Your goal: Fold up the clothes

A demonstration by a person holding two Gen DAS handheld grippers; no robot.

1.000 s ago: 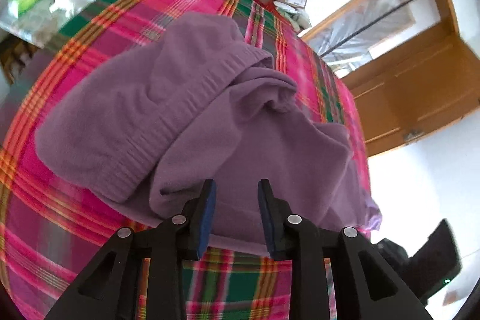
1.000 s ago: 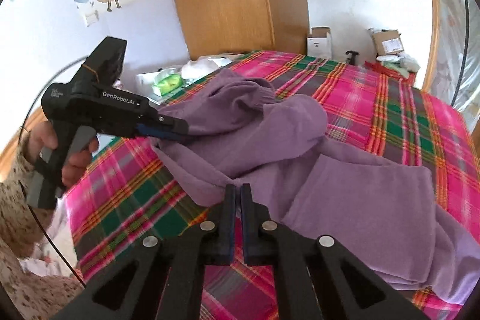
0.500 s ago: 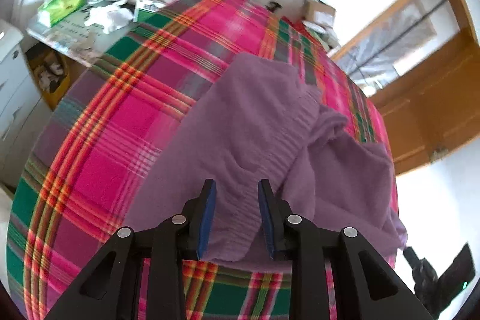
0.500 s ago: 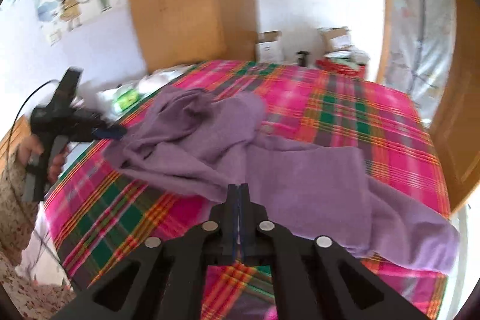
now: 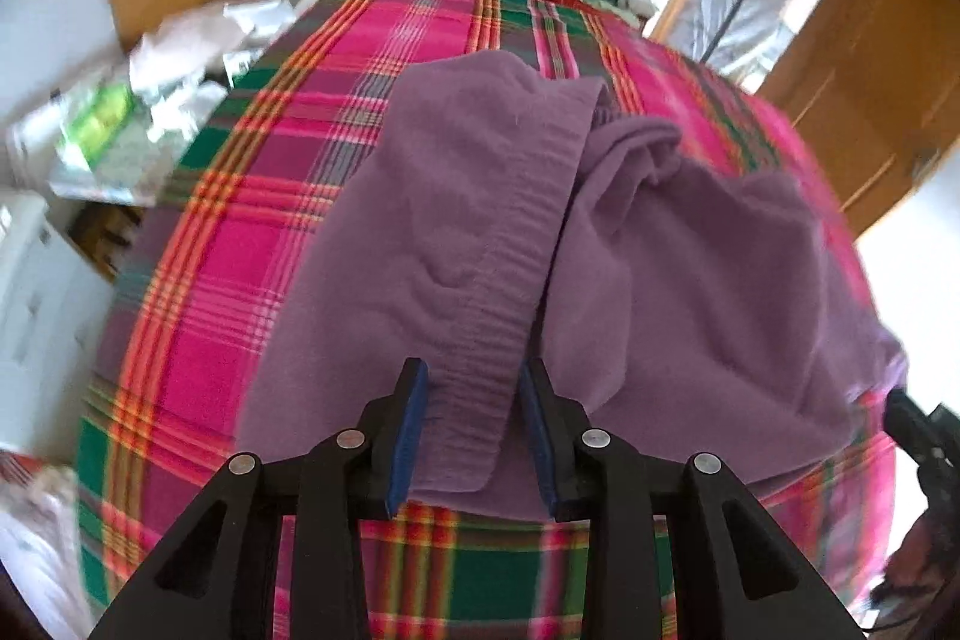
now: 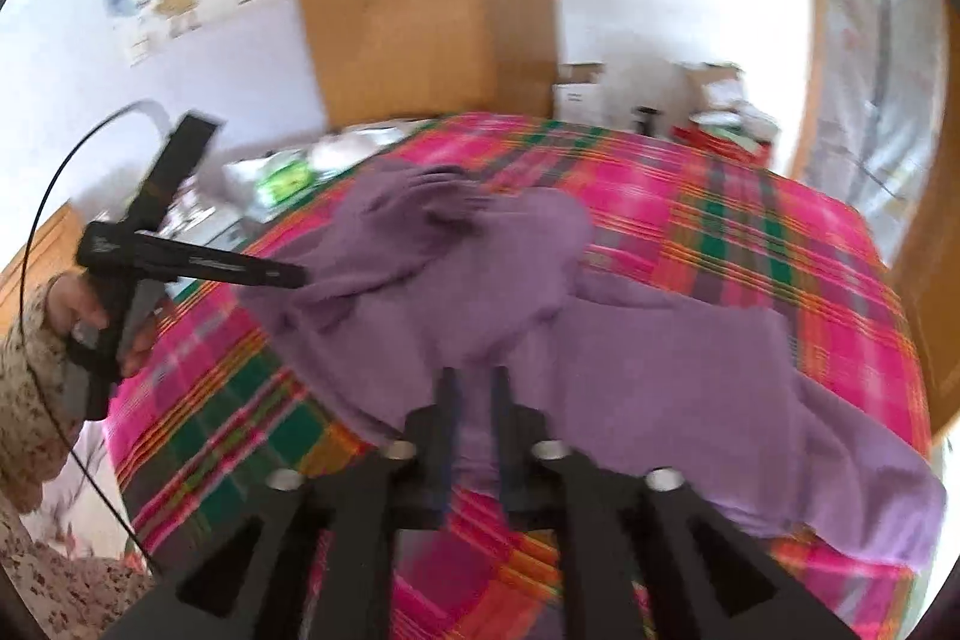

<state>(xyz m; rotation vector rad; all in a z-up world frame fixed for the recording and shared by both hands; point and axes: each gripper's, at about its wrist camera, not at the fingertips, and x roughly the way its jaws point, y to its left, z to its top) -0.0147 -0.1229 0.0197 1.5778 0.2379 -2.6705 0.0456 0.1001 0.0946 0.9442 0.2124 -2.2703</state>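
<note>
Left tool (image 5: pixel 474 430) gapes over purple garment (image 5: pixel 480 244) on plaid bedspread (image 5: pixel 228 250).

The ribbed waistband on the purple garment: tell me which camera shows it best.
The left wrist view. There the ribbed waistband runs sharp and close, straight up from between the open left gripper fingers. The right wrist view is motion-blurred; it shows only gathered purple cloth at the far end, no clear ribbing.

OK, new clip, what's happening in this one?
A person is working on a purple garment crumpled on a plaid bedspread, holding tongs in each hand. The left tongs are open, straddling the ribbed waistband near the bed's edge. The right tongs are slightly open over the cloth's near edge. Nothing is folded yet.
</note>
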